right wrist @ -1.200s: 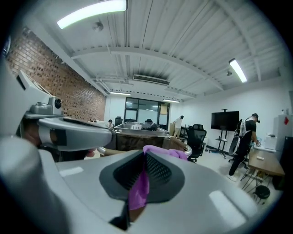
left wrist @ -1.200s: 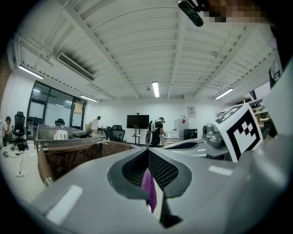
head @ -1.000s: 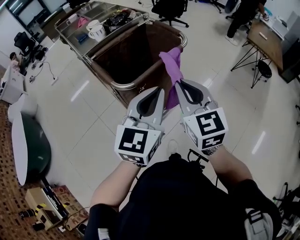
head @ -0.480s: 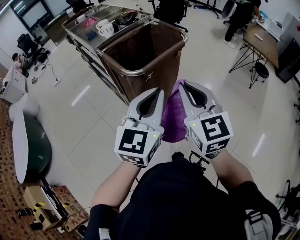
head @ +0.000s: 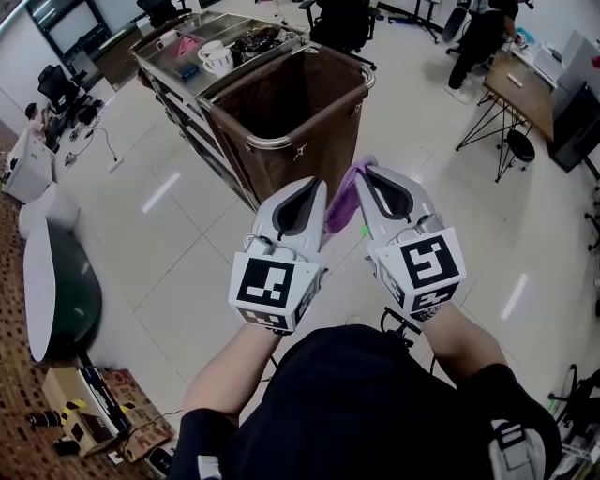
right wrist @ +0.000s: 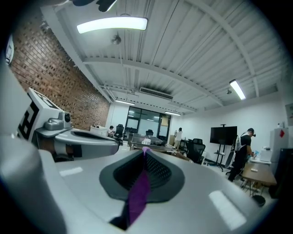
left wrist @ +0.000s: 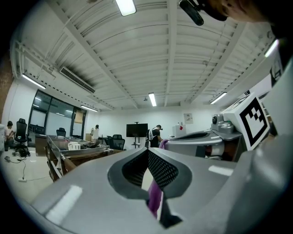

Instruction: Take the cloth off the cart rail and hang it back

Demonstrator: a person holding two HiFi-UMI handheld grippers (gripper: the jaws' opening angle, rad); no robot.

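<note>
The purple cloth [head: 340, 199] hangs bunched between my two grippers, off the cart's chrome rail [head: 281, 142] and above the floor in front of the brown bag [head: 295, 103]. My left gripper [head: 316, 185] is shut on one part of it; a purple strip [left wrist: 154, 201] shows between its closed jaws. My right gripper [head: 365, 174] is shut on another part, with a purple strip [right wrist: 137, 192] running down between its jaws. Both grippers point up and forward, side by side, a short way from the rail.
The cart's metal top [head: 220, 52] holds cups and small items. An office chair [head: 342, 14] stands behind it. A desk [head: 525, 80] and a stool [head: 516, 145] stand at the right. A dark round table [head: 56, 291] and boxes [head: 80, 403] lie left.
The cloth was draped on the rail a second ago. It came off, hung spread between the grippers, and is now bunched up between their tips. Both grippers pulled back from the cart.
</note>
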